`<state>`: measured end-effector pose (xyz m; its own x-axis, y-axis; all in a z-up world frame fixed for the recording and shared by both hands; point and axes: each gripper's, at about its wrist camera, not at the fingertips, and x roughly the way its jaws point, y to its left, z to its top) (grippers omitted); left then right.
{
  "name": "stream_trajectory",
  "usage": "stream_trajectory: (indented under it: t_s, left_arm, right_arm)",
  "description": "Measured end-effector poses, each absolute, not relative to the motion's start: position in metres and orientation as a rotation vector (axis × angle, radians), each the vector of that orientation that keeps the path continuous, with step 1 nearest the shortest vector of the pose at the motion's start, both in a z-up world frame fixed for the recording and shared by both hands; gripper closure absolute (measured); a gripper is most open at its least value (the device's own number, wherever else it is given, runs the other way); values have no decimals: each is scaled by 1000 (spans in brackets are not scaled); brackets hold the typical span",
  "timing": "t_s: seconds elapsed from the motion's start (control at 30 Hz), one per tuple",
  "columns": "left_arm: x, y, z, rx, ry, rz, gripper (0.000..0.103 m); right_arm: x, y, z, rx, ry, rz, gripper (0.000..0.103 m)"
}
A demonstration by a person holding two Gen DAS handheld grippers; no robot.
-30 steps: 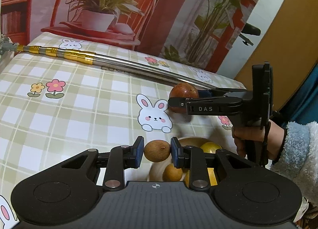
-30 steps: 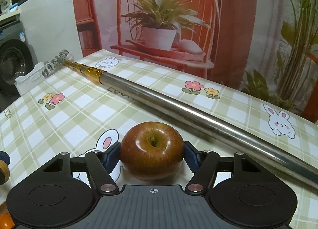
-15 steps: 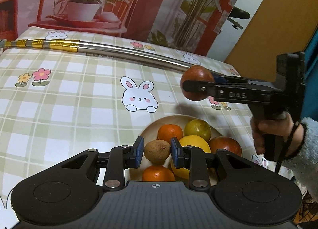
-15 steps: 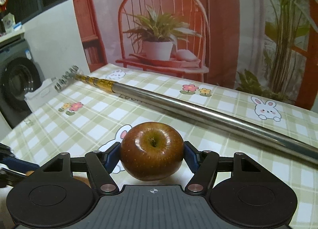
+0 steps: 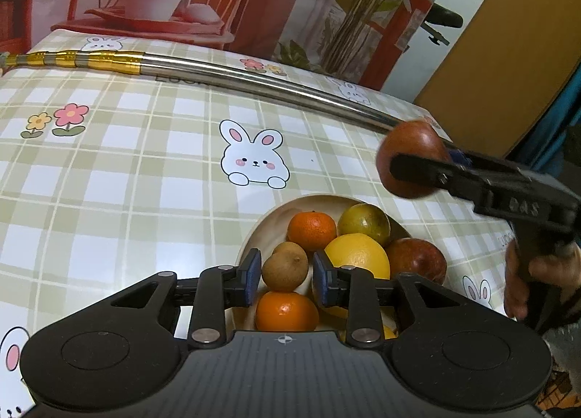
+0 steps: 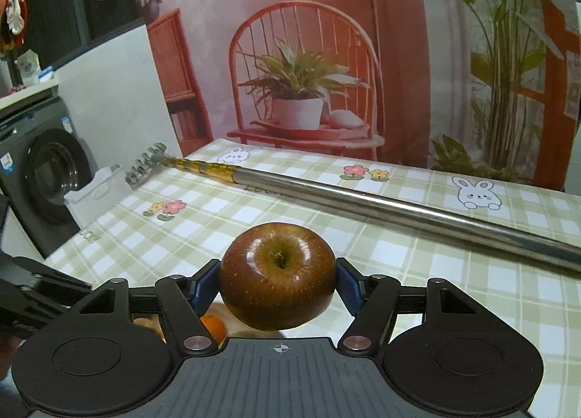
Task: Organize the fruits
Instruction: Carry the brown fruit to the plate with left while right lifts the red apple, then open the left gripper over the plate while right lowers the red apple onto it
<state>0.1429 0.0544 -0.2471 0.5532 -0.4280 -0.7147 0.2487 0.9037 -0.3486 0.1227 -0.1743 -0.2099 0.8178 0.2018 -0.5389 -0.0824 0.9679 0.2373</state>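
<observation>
Between right jaws, apple (image 6: pixel 276 274)

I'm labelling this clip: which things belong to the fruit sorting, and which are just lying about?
Job:
- round beige bowl of fruit
- small brown kiwi between the opening left gripper jaws
- dark red apple clamped in the right gripper

Lying about:
- long steel telescopic pole

Checked table (image 5: pixel 109 182) w/ bowl (image 5: pixel 261 229), pole (image 5: pixel 254 86).

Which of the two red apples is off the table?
The red apple clamped in the right gripper, held in the air beside the bowl. The other apple sits in the bowl among the citrus.
</observation>
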Motion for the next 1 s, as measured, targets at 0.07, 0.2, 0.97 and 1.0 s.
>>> stream_trajectory:
  t_s: [0.07, 0.2, 0.97, 1.0]
  left_arm:
    - [137, 54, -241, -211, 879, -403, 62]
    - [128, 55, -229, -215, 840, -397, 59]
    - [70, 70, -196, -153, 718, -285, 19]
    - [69, 70, -196, -155, 716, -281, 17]
  right_arm:
    - [115, -171, -208, 207, 594, 147, 40]
    - [97, -162, -199, 194, 577, 133, 40]
    - [38, -102, -201, 159, 647, 84, 40]
    - [38, -99, -201, 151, 654, 84, 40]
